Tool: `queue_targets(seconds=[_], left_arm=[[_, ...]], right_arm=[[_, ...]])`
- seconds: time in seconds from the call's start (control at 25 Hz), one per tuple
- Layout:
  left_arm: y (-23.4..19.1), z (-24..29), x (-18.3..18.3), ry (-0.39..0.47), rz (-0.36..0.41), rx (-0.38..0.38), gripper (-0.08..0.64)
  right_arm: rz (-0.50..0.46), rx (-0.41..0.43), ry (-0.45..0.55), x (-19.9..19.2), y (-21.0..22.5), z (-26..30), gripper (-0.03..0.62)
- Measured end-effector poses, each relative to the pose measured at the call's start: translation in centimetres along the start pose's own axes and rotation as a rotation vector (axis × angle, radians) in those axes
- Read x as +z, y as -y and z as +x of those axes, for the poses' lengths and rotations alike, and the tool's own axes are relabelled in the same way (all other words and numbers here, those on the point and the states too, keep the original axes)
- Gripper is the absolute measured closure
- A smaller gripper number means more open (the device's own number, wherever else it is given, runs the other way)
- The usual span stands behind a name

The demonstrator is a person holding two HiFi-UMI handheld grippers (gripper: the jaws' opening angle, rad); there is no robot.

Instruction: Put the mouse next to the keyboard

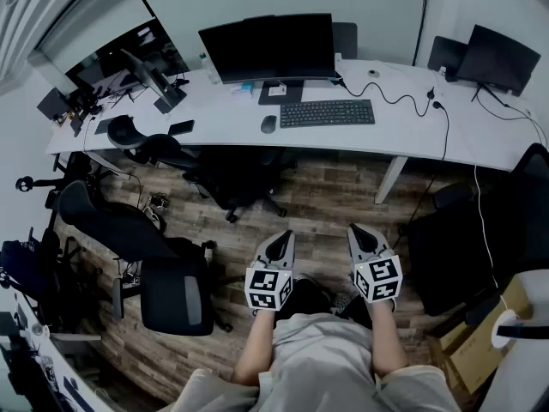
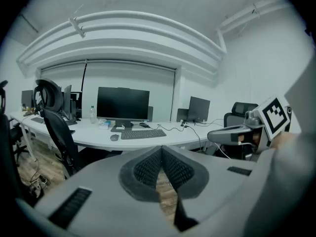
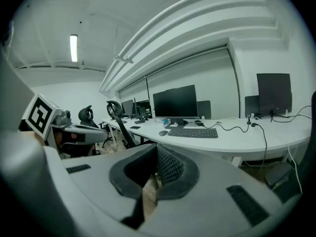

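Observation:
A dark mouse (image 1: pixel 268 124) lies on the white desk (image 1: pixel 214 127) just left of the black keyboard (image 1: pixel 327 112), in front of the monitor (image 1: pixel 268 48). The mouse (image 2: pixel 114 138) and keyboard (image 2: pixel 143 134) also show far ahead in the left gripper view, and the mouse (image 3: pixel 163 133) and keyboard (image 3: pixel 192 133) likewise in the right gripper view. My left gripper (image 1: pixel 280 240) and right gripper (image 1: pixel 360 235) are held side by side over the wooden floor, well short of the desk. Both are shut with nothing between the jaws.
Black office chairs (image 1: pixel 171 286) stand on the floor to my left, another chair (image 1: pixel 236 183) is tucked under the desk. A second monitor (image 1: pixel 497 58) and cables (image 1: pixel 403 99) sit at the desk's right. Cardboard boxes (image 1: pixel 480 350) lie at the lower right.

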State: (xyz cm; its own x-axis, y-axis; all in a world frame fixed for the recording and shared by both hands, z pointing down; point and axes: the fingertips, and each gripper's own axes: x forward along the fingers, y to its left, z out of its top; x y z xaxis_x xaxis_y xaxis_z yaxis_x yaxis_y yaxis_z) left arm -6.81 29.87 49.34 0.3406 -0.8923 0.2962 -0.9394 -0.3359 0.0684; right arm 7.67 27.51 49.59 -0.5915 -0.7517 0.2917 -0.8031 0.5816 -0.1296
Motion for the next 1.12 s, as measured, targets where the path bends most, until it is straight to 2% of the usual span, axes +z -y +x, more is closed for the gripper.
queue_targets(seconds=[0.2, 0.4, 0.64, 0.72, 0.84, 1.0, 1.12], left_arm=[[-0.2, -0.2, 0.2, 0.002, -0.001, -0.013, 0.538], [-0.3, -0.1, 0.3, -0.012, -0.043, -0.052, 0.538], [-0.3, 0.4, 0.7, -0.013, 0.008, -0.017, 0.532], [0.0, 0.4, 0.6, -0.013, -0.001, -0.021, 0.520], [0.0, 0.1, 0.1, -0.027, -0.003, -0.018, 0.458], [-0.5, -0.3, -0.9, -0.047, -0.011, 0.010, 0.410], [-1.1, -0.7, -1.7, -0.067, -0.037, 0.035, 0.394]], right_arm=[[-0.009, 0.000, 0.010, 0.2, -0.4, 0.1, 0.586], [0.025, -0.031, 0.050, 0.6, 0.1, -0.2, 0.585], [0.026, -0.050, 0.040, -0.1, 0.8, -0.9, 0.583], [0.023, -0.039, -0.001, -0.9, 0.8, -0.7, 0.517], [0.040, -0.023, -0.015, -1.6, 0.7, -0.8, 0.504], [0.064, -0.007, 0.011, -1.7, 0.9, -0.8, 0.461], [0.139, -0.003, 0.038, -1.8, 1.2, -0.9, 0.448]])
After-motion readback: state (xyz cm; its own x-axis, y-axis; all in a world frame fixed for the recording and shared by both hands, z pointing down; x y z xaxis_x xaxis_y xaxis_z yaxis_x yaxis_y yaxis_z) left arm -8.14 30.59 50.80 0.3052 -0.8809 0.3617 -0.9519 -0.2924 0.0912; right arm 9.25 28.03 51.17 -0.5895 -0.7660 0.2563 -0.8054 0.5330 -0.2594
